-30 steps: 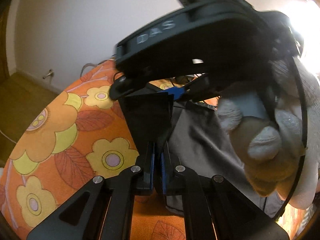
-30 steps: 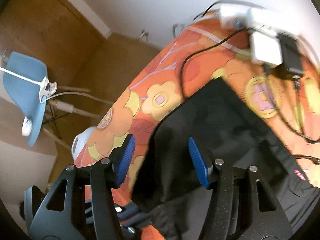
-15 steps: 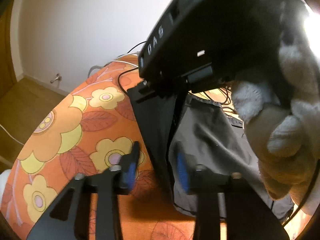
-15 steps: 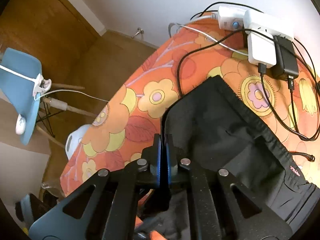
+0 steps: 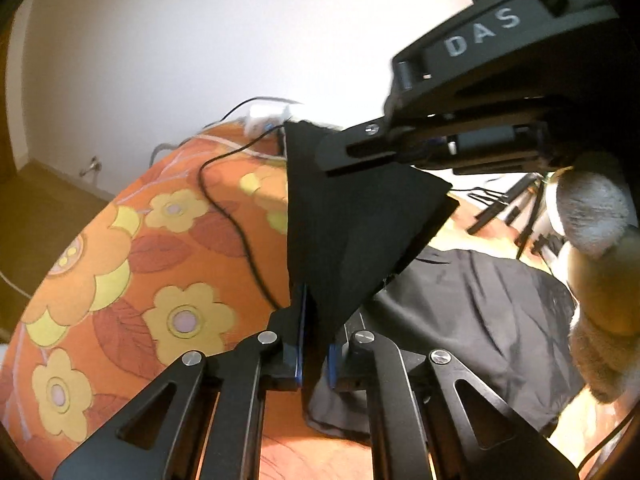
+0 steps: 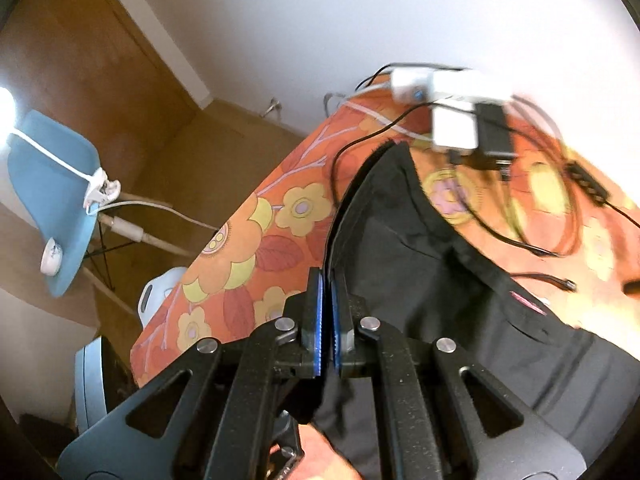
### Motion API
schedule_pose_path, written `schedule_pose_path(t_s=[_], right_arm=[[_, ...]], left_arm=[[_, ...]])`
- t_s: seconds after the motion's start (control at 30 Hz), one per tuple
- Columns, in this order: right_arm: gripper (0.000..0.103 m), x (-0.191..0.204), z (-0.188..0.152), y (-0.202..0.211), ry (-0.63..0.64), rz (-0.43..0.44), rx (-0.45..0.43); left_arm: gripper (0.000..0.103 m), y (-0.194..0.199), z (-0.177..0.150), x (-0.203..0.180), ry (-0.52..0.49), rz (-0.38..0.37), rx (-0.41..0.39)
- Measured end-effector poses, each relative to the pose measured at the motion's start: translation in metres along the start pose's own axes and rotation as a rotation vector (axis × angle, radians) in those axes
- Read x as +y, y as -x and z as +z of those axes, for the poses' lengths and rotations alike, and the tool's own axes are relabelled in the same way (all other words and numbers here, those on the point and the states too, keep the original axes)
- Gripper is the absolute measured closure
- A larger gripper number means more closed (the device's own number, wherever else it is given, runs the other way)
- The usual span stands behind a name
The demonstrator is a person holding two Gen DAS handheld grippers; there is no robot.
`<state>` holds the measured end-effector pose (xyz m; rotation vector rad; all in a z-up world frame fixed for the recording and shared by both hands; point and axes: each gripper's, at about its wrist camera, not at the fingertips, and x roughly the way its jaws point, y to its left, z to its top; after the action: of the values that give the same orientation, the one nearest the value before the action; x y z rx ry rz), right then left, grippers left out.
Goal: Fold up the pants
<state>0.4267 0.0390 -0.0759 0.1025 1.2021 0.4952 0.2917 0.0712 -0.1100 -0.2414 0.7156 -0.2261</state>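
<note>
Black fabric: pants (image 5: 480, 312) spread on my orange flowered tablecloth (image 5: 100, 264), one corner lifted off it.
Left gripper (image 5: 314, 344): my blue pads pinched tight on the raised pants corner, cloth stretched up from the jaws.
Right gripper (image 6: 327, 312): pads pressed together on the pants (image 6: 420, 264) edge nearest the tablecloth's (image 6: 248, 248) left side.
Right gripper seen from left cam (image 5: 472, 136): above the cloth, holding the same raised flap.
My gloved hand (image 5: 596, 280): right of the pants.
Chargers (image 6: 456, 120): at the tablecloth's far end, just beyond the pants, black cable (image 6: 360, 140) beside them.
Blue chair (image 6: 52, 196): on the floor left of the tablecloth.
</note>
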Motion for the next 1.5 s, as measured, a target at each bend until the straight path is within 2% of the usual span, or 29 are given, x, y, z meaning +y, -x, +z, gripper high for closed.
schedule_pose_path(t_s=[0.27,0.5,0.67,0.87,0.93,1.03,1.1,1.2,1.3,1.43,1.5], right_arm=[[0.099,-0.02,-0.043,0.079,-0.029,-0.07,-0.084],[0.099,-0.061,-0.09,0.156,-0.09,-0.127,-0.164],[0.099,-0.112,-0.133,0.208,-0.158,-0.189,-0.209],[0.099,-0.183,-0.193,0.246,-0.267,-0.245,-0.237],[0.099,-0.207,-0.214,0.249,-0.305,-0.272,-0.232],[0.099,-0.235,-0.239,0.248,-0.346,-0.279,-0.219],[0.099,-0.251,-0.253,0.245,-0.363,-0.276,-0.208],[0.099,-0.263,-0.267,0.236,-0.353,-0.289,-0.177],[0.099,-0.271,-0.276,0.231,-0.333,-0.298,-0.163],[0.099,-0.283,-0.288,0.224,-0.353,-0.281,-0.145],[0.099,-0.287,-0.293,0.223,-0.363,-0.271,-0.147]], left_arm=[[0.098,0.023,-0.008,-0.065,-0.132,-0.037,0.037],[0.098,0.04,-0.012,-0.141,-0.233,-0.097,0.05],[0.098,0.034,-0.028,-0.21,-0.329,-0.154,0.081],[0.097,0.018,-0.064,-0.287,-0.435,-0.24,0.178],[0.088,0.012,-0.074,-0.299,-0.435,-0.263,0.238],[0.086,0.015,-0.083,-0.298,-0.425,-0.267,0.294],[0.085,0.022,-0.081,-0.284,-0.382,-0.279,0.316],[0.076,0.038,-0.074,-0.254,-0.332,-0.211,0.281],[0.076,0.041,-0.065,-0.205,-0.163,-0.16,0.263],[0.076,0.023,-0.069,-0.169,-0.074,-0.076,0.261],[0.076,0.01,-0.072,-0.16,-0.049,-0.067,0.302]])
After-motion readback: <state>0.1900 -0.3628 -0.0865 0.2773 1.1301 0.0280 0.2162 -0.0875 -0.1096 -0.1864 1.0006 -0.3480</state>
